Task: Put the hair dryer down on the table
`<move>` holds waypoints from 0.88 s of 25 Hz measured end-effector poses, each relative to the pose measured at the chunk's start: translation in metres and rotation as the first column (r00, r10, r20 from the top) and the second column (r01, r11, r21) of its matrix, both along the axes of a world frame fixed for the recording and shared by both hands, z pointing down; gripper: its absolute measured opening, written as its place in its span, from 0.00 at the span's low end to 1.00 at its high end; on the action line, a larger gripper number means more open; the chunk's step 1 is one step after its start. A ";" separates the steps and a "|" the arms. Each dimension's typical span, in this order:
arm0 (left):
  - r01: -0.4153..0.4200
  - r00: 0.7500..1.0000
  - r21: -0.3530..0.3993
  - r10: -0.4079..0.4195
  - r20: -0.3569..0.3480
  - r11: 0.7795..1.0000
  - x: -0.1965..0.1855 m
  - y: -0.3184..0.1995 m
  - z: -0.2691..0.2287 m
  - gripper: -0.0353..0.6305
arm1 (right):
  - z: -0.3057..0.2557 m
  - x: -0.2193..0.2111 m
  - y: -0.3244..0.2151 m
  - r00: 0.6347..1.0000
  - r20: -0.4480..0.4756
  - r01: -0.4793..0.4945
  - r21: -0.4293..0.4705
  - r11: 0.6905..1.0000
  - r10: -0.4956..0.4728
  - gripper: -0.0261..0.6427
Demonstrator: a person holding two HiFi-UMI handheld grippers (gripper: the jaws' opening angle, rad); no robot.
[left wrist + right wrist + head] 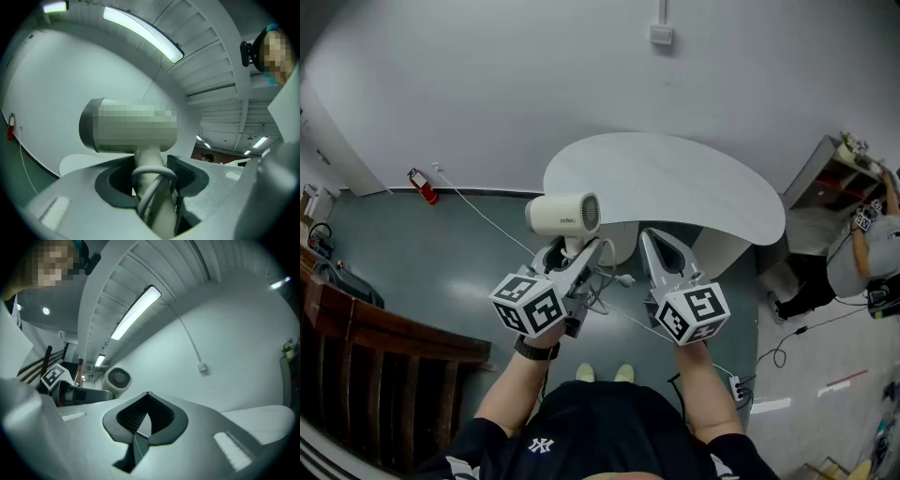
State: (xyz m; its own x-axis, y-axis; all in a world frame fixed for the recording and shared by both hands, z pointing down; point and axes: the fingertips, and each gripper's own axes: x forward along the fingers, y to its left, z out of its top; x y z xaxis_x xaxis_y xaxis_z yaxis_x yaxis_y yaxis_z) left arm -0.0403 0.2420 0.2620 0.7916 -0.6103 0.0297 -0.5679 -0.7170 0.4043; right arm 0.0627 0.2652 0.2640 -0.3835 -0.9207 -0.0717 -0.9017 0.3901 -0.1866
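Your hair dryer (564, 214) is up in the air, not on anything. Its handle points down and its barrel lies level, and it hangs at the near left edge of the white oval table (675, 183), which lies just beyond it. Your left gripper (578, 255) has it by the handle. In the left gripper view the jaws are closed onto the handle from both sides, with a loop of the grey cord (152, 176) caught in there too. Gripping low on the handle keeps the heavy barrel upright above the jaws, which looks steady enough for carrying. The trapped cord could drag the dryer when you let go.

Your right gripper (652, 239) sits just beside the left one. Its jaws are pressed together on nothing and it plays no part in the hold.

The task is not yet done. I judge the dryer needs to go forward over the tabletop and down until it rests there, before the left jaws open. The rest of the cord hangs down below the grippers, toward the floor.
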 end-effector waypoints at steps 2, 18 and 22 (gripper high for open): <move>0.004 1.000 -0.001 -0.004 0.001 1.000 0.000 0.002 0.001 0.36 | 0.000 0.000 0.001 1.000 0.000 0.003 0.000 1.000 -0.003 0.07; 0.076 0.997 0.003 -0.076 0.013 0.997 -0.005 0.001 0.002 0.36 | 0.000 0.010 0.001 0.995 0.073 0.062 0.001 0.998 -0.062 0.07; 0.095 0.995 -0.002 -0.095 0.025 0.996 -0.004 -0.002 0.007 0.36 | 0.008 0.015 -0.005 0.993 0.095 0.074 -0.008 0.997 -0.073 0.07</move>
